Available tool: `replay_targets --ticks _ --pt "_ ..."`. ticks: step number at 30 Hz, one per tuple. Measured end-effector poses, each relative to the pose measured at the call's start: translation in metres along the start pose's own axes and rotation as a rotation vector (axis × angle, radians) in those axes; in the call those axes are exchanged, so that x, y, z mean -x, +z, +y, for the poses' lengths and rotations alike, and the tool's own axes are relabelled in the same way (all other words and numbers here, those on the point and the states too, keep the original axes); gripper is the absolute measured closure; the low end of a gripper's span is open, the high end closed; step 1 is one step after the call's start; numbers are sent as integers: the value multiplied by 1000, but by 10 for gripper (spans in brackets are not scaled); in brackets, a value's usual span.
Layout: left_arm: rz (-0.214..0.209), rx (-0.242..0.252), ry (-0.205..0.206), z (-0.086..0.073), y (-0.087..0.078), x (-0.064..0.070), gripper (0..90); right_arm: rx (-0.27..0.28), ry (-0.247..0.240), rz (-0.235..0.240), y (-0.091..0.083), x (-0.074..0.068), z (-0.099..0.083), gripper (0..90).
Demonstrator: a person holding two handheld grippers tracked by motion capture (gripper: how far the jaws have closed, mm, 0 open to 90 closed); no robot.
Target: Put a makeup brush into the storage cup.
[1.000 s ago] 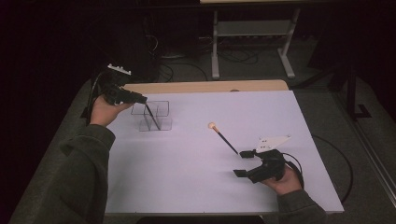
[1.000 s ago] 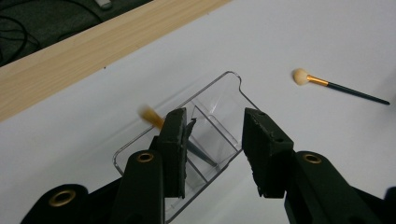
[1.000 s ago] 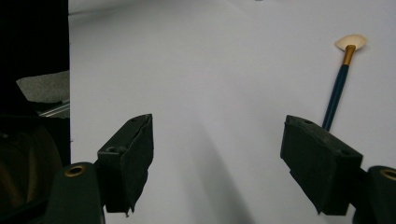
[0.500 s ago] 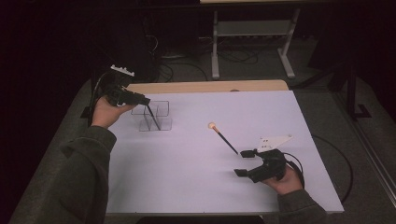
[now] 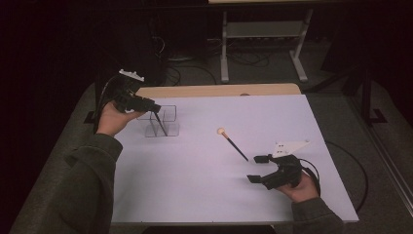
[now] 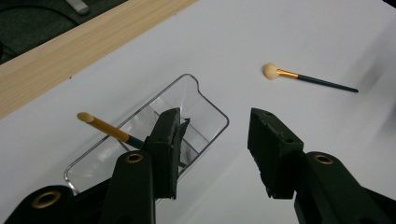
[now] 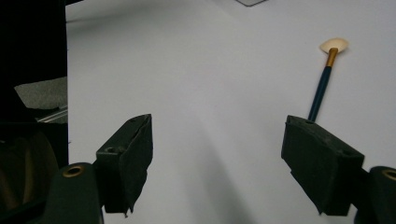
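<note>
Two brushes on my white bench, dark room around. One brush lies diagonally, head far-left; both grippers spread, empty

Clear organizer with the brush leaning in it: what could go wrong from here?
The brush in the organizer leans steeply over the rim of the light clear organizer; its tip pokes out, so a nudge from the open left gripper close above could tip it out or shift the box. The second brush lies loose on the smooth white table; the wide-open right gripper might push or roll it rather than catch the thin handle.
</note>
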State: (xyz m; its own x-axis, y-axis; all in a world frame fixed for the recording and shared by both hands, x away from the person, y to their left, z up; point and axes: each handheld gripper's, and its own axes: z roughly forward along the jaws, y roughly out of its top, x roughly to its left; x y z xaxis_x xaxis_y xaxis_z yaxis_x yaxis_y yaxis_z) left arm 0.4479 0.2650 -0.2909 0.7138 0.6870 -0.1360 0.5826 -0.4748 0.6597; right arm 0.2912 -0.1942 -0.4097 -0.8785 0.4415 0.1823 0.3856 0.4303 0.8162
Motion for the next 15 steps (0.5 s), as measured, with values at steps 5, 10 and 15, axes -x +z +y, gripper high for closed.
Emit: replay_targets --ticks 5,10,15 --pt "-11 -9 17 1 0 2 515 6 2 -11 -4 2 -1 236" --pt "-25 -3 31 0 1 6 494 4 10 -22 -7 4 -3 234" --pt "-31 0 17 -4 3 9 474 -1 11 -23 -7 5 -4 234"
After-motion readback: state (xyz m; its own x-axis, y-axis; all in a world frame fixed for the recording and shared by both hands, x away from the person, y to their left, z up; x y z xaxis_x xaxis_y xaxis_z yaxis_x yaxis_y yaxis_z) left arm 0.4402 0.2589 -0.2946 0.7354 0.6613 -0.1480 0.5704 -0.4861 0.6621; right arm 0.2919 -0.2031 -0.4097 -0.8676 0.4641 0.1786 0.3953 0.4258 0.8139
